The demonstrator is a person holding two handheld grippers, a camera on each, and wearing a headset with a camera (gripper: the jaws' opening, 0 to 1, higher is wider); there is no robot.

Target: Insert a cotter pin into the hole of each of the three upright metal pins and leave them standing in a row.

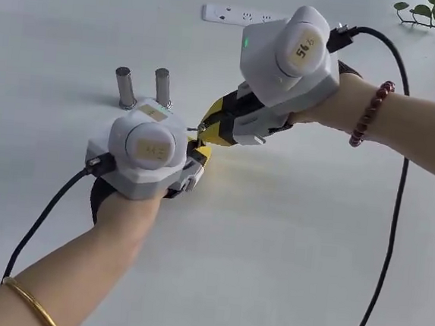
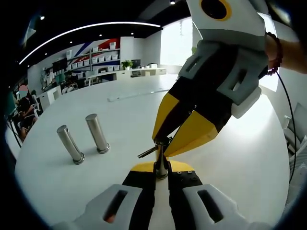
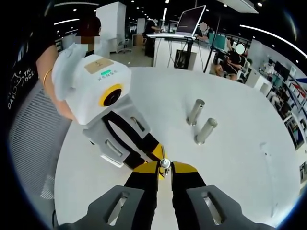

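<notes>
On the table (image 1: 286, 253), one metal pin (image 2: 161, 162) was clamped by the left gripper (image 2: 162, 168) jaws and a cotter pin (image 2: 147, 153) by the right gripper (image 2: 164, 142) jaws, two standing pins (image 2: 97, 134) seemingly unfitted.

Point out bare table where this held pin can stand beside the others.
Bare white table lies nearer the person than both grippers, bordered by the black cable; another patch lies left of the two upright metal pins. Crowded where the left gripper and right gripper meet on the held metal pin.
</notes>
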